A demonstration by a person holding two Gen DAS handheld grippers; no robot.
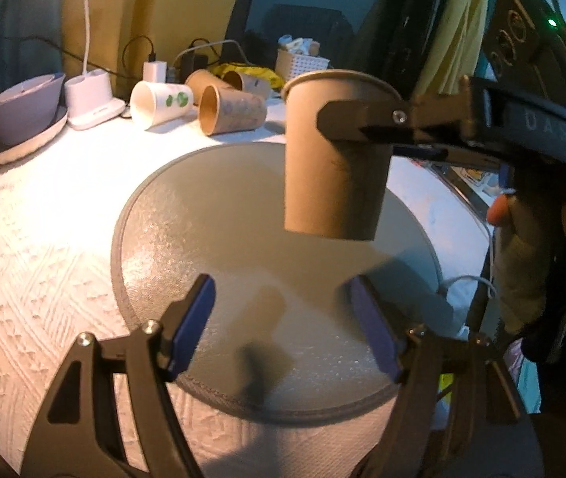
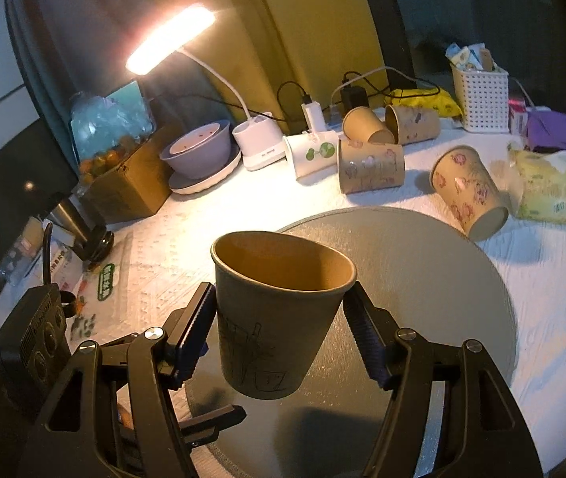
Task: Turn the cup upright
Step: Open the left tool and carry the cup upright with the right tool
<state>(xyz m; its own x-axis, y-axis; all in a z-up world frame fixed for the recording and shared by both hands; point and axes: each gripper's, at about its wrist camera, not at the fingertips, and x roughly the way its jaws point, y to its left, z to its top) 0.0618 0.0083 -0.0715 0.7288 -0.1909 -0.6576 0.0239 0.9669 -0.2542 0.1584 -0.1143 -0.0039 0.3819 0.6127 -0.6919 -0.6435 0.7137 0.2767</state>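
Observation:
A brown paper cup [image 2: 279, 310] is held upright, mouth up, between the fingers of my right gripper [image 2: 279, 326], a little above the round grey mat [image 2: 442, 279]. In the left wrist view the same cup [image 1: 334, 159] hangs over the mat [image 1: 211, 215] with the right gripper's finger [image 1: 362, 123] across its side. My left gripper [image 1: 283, 326] is open and empty, low over the mat's near part, in front of the cup.
Several paper cups lie on their sides behind the mat [image 2: 370, 167] [image 2: 470, 195] [image 1: 231, 109]. A lit desk lamp [image 2: 259, 143], a bowl on a plate [image 2: 199, 155], a white basket [image 2: 482, 99], a tissue pack [image 2: 549, 187] and a cardboard box [image 2: 123, 187] stand around.

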